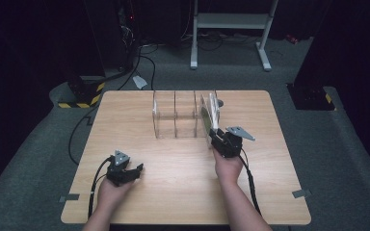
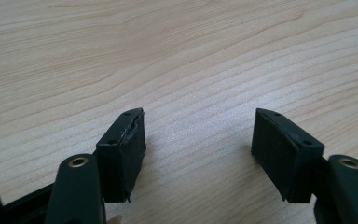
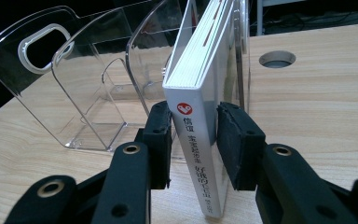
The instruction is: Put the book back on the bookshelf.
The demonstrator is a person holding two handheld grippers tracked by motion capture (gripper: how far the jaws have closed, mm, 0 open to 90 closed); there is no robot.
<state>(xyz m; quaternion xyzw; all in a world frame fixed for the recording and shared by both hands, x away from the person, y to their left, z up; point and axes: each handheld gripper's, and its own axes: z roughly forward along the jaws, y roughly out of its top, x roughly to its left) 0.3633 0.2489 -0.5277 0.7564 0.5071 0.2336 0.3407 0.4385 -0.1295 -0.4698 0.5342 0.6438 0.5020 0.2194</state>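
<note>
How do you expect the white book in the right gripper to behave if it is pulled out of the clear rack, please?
The book looks thin and stiffly bound, so probably rigid and light. Its glossy cover may slip between the right gripper pads. Standing on a narrow edge in the rack, it would likely tip if released.

Left gripper (image 1: 136,170) and right gripper (image 1: 215,138): matte black two-jaw tools with brass-coloured rivets, rectangular pads (image 2: 121,154) (edges slightly frayed), grey three-cornered top plates (image 1: 240,132), trailing black cables (image 1: 94,185). Forearms bare, unsleeved.
</note>
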